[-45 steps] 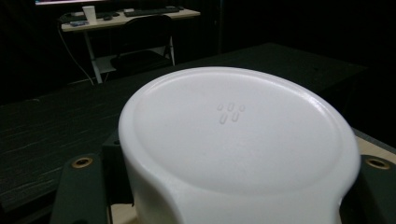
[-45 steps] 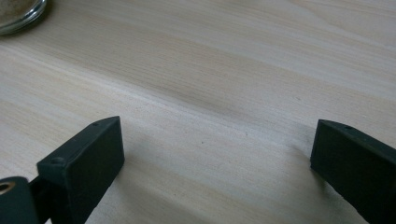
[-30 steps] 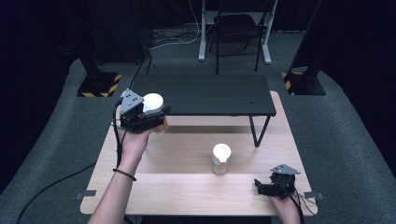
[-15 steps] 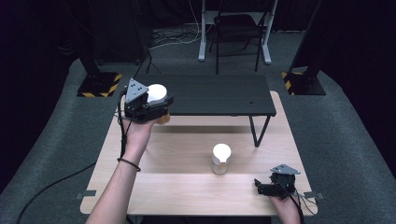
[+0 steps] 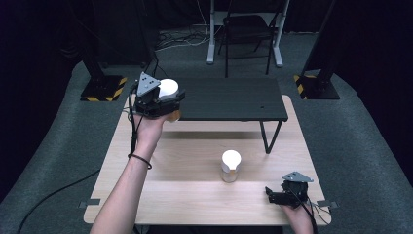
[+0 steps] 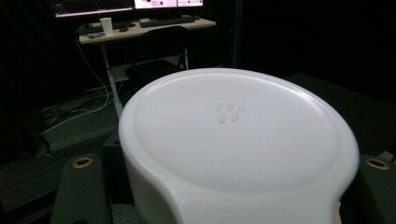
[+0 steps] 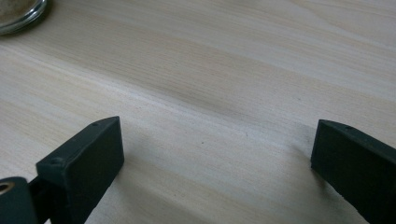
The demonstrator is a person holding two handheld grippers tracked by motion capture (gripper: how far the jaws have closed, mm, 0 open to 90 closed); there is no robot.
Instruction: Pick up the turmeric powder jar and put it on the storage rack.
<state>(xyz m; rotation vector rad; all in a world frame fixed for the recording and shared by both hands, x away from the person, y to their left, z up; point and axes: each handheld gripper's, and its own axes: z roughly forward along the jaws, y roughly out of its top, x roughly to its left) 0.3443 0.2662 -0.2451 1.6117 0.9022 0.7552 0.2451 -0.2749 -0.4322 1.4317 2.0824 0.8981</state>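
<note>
My left gripper is held up over the left end of the black shelf, shut on a jar with a white lid and amber contents. In the left gripper view that lid looms very close, with a jaw at each side of it. A second white-lidded jar stands upright on the wooden table. My right gripper rests low at the table's front right, a short way from that jar. Its jaws are wide open over bare wood, with the jar's glass base at the top left corner.
The black shelf stands on legs across the table's far half. Beyond the table are a chair, stand bases with yellow-black striped feet and cables on the dark floor. A desk with monitors is far off.
My left gripper has carried its jar away from the person and a little to the right, up to the shelf's left end. The right gripper and the standing jar have stayed put.
</note>
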